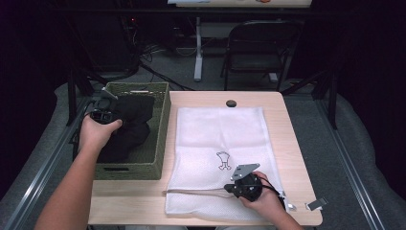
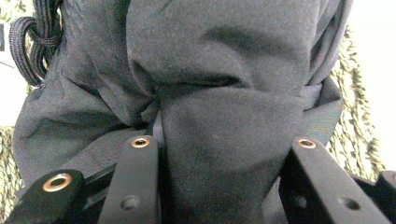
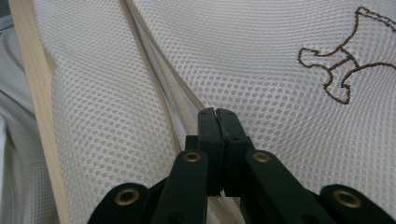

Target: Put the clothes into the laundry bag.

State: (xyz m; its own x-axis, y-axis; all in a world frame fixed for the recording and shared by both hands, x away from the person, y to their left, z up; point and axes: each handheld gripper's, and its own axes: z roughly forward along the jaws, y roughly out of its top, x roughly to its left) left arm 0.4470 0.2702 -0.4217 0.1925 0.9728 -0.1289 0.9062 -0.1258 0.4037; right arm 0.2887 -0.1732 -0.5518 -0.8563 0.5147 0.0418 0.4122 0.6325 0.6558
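The work looks to be at an early stage: a dark garment (image 1: 125,125) sits in the woven basket (image 1: 162,129) at the left edge of the worktop (image 1: 201,97), and the left hand-held gripper (image 1: 102,115) pinches a thick fold of it between its jaws. The white mesh laundry bag (image 1: 218,129) lies flat across the middle of the worktop, reaching toward the near edge. There the right hand-held gripper (image 3: 218,122) has its jaws pressed together at the bag's zipper seam (image 3: 159,84); whether they pinch the fabric, I cannot tell. Judging from this, lifting the garment out and getting it into the bag is still to do. Between basket and bag runs only a narrow strip, and the basket's wall must be cleared first.
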